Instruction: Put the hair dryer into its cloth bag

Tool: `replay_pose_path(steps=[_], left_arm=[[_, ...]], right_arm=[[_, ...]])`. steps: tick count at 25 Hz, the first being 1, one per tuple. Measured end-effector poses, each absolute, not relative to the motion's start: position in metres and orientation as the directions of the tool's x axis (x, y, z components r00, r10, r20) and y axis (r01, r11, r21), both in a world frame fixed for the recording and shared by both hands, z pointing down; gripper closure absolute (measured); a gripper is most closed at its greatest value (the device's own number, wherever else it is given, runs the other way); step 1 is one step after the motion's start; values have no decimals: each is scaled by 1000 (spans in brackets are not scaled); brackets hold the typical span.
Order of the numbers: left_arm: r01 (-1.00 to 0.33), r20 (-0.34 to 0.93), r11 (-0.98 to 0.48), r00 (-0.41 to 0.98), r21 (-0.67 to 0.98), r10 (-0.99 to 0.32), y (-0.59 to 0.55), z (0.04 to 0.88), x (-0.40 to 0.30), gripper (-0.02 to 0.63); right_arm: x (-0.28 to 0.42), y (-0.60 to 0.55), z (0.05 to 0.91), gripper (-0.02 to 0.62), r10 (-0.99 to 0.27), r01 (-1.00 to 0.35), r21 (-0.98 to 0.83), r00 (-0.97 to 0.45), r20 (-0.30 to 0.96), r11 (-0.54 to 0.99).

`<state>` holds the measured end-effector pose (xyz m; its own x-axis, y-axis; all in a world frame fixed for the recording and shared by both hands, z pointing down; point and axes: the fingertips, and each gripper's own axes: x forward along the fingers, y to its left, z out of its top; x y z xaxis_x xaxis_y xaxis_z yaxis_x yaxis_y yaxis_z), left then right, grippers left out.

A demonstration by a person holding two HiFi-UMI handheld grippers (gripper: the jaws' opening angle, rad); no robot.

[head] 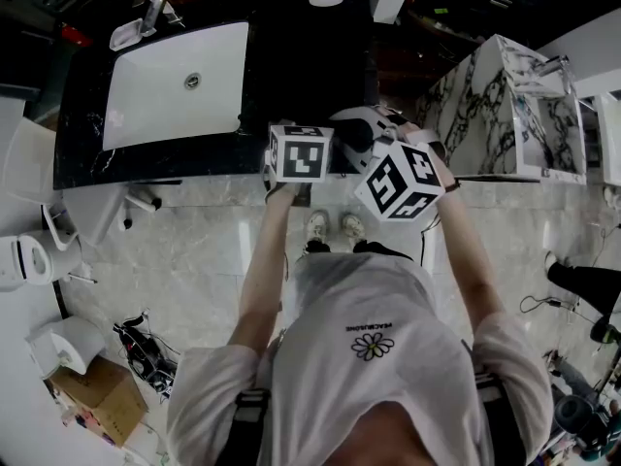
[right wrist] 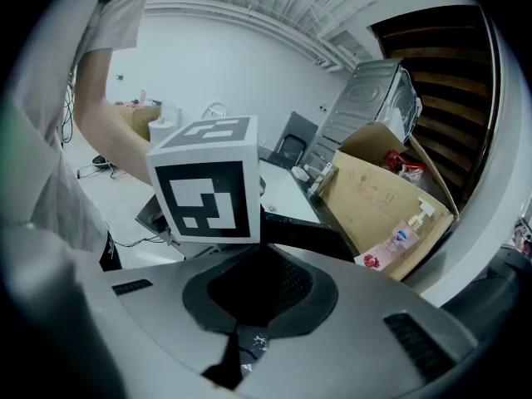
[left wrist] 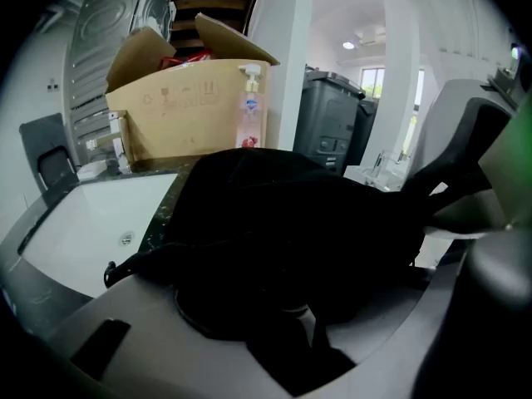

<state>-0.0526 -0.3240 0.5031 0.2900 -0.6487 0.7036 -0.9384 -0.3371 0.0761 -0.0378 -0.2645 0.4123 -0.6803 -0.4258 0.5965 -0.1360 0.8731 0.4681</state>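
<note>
The black cloth bag point(left wrist: 291, 223) bulges between my left gripper's point(left wrist: 291, 256) jaws, which are shut on it and hidden at the tips by the cloth. In the head view a pale rounded thing with a dark end point(head: 361, 124), apparently the hair dryer, shows between the two marker cubes point(head: 299, 153) point(head: 400, 181) above the counter's front edge. My right gripper point(right wrist: 259, 264) is shut, with black fabric point(right wrist: 266, 285) of the bag pinched at its jaws. How much of the dryer is inside the bag I cannot tell.
A black counter point(head: 291, 47) holds a white sink point(head: 179, 81) with a tap point(head: 150, 13). A cardboard box point(left wrist: 187, 110) and a soap pump bottle point(left wrist: 250, 110) stand at the back. A marbled unit point(head: 505, 115) is at the right, and a toilet point(head: 24, 260) at the left.
</note>
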Motion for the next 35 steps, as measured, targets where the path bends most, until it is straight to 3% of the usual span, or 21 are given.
replay_pose_path(steps=[15,20,27,35], left_arm=[[-942,654,-331,283,53,-701,-337,503,-50,439],[-965,633,-260,220,31,-742,-325,499,-65,342],[-972,573,-212,233,105,-786,-289,482,-85,308],[-972,608,-214,230,100,-760,-242,476,-102,307]], right_arm=[[-33,-266,418,575,-406,-150,427,-683,607,892],[-35,-260,427,574,-399,-137,428,-681,614,893],[-38,-249,440,575,-388,-118,428,-678,625,896],[-42,-238,447,574,-413,-87,481,-656,631,873]])
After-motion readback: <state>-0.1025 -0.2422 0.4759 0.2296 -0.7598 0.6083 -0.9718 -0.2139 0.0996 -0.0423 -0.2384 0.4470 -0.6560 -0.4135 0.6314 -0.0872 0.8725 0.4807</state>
